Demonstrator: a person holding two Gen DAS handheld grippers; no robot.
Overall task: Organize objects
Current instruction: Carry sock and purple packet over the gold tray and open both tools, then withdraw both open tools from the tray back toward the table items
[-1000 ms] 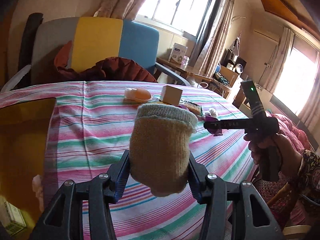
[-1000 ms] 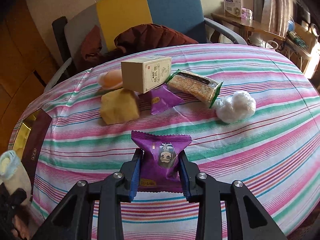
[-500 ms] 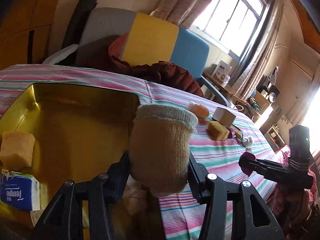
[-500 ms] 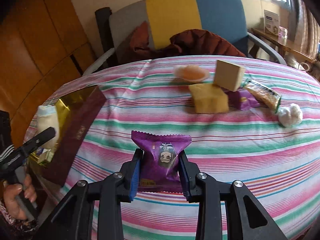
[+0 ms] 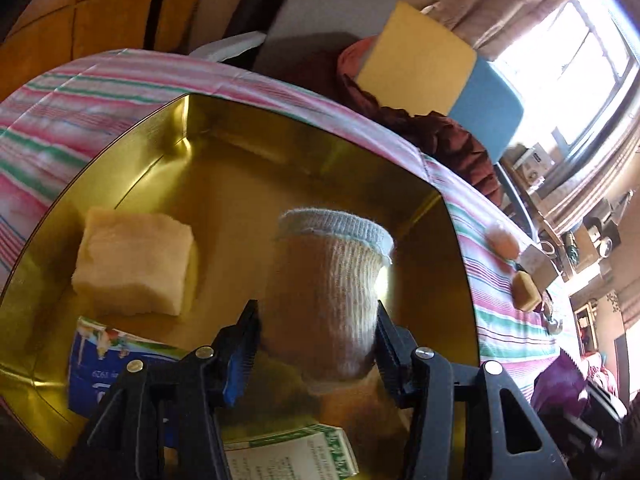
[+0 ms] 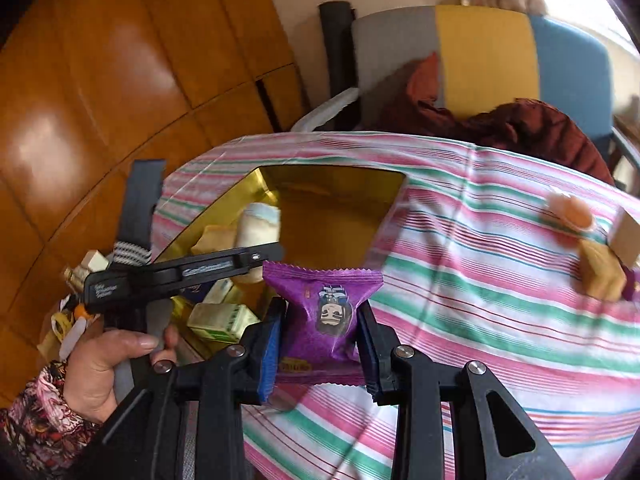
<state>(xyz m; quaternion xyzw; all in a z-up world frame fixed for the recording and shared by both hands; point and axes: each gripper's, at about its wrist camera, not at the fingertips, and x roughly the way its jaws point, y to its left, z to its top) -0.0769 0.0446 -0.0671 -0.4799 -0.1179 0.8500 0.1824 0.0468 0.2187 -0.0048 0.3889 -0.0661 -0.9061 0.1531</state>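
My left gripper (image 5: 316,344) is shut on a beige knitted sock roll (image 5: 328,292) with a pale blue cuff and holds it over the inside of the gold tin box (image 5: 280,168). The box holds a yellow sponge block (image 5: 136,264), a blue tissue pack (image 5: 108,364) and a green-and-white carton (image 5: 288,456). My right gripper (image 6: 320,344) is shut on a purple snack packet (image 6: 324,312), held above the striped tablecloth just right of the gold box (image 6: 332,188). The left gripper with the sock (image 6: 258,224) shows in the right wrist view, over the box.
On the striped tablecloth (image 6: 480,288) to the right lie a peach-coloured item (image 6: 570,212), a yellow sponge block (image 6: 604,276) and a tan carton (image 6: 626,236). A grey, yellow and blue chair (image 6: 484,60) with dark red cloth stands behind the table. A wooden wall is at left.
My left gripper has carried the sock roll left and down over the gold box. My right gripper has swung left with the purple packet toward the box.
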